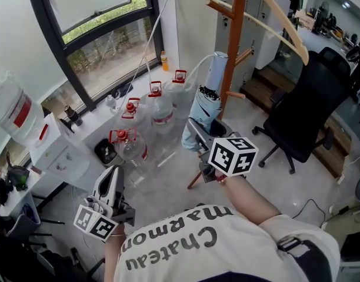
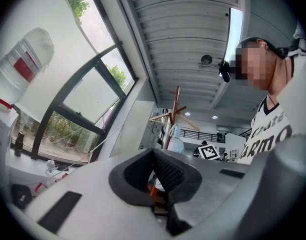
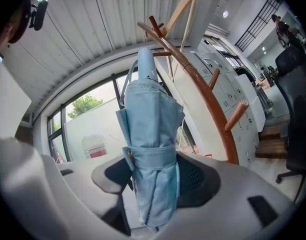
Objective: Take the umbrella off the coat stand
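Note:
A folded pale-blue umbrella [image 1: 203, 107] hangs beside the wooden coat stand [image 1: 234, 40], its top by the pole and its lower end leaning toward me. My right gripper [image 1: 196, 133] reaches level to the umbrella's lower half. In the right gripper view the umbrella [image 3: 150, 149] fills the space between the jaws at its strap, both pads against the fabric, so the right gripper [image 3: 153, 176] is shut on it. The stand [image 3: 203, 94] rises just behind. My left gripper [image 1: 109, 180] is low at the left, shut and holding nothing. From the left gripper [image 2: 155, 171] the umbrella [image 2: 175, 139] looks small and far.
Several clear water bottles with red caps [image 1: 159, 107] stand on the floor left of the stand. A black office chair [image 1: 309, 110] is at the right. A wooden hanger [image 1: 280, 22] hangs from the stand's top. A white water dispenser [image 1: 56, 151] stands by the window.

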`<move>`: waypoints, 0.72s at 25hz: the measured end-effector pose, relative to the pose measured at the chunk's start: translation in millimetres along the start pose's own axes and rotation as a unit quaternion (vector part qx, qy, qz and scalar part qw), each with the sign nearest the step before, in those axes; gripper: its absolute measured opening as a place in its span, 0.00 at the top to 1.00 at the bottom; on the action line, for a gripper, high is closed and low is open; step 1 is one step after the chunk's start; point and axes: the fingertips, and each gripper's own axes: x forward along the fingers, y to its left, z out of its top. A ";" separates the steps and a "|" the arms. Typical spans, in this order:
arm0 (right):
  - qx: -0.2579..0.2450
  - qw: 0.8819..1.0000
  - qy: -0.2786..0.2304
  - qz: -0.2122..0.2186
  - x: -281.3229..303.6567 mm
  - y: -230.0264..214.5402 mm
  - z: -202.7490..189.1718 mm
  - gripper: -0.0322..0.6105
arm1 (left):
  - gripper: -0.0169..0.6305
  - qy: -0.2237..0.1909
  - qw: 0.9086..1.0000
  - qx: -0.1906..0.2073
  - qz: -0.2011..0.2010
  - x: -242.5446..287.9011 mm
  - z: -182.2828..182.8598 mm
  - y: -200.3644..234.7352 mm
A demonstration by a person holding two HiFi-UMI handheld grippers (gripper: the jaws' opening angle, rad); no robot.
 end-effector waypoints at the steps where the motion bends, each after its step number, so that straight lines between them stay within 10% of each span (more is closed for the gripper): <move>1: 0.001 1.000 0.003 0.001 -2.3 3.5 -2.6 0.53 | 0.94 0.001 1.000 -0.001 0.000 -3.1 0.7 -0.9; 18: 0.016 0.999 0.027 0.012 -50.8 64.5 -51.7 0.53 | 0.94 0.028 0.999 -0.009 -0.022 -51.3 -4.5 -18.2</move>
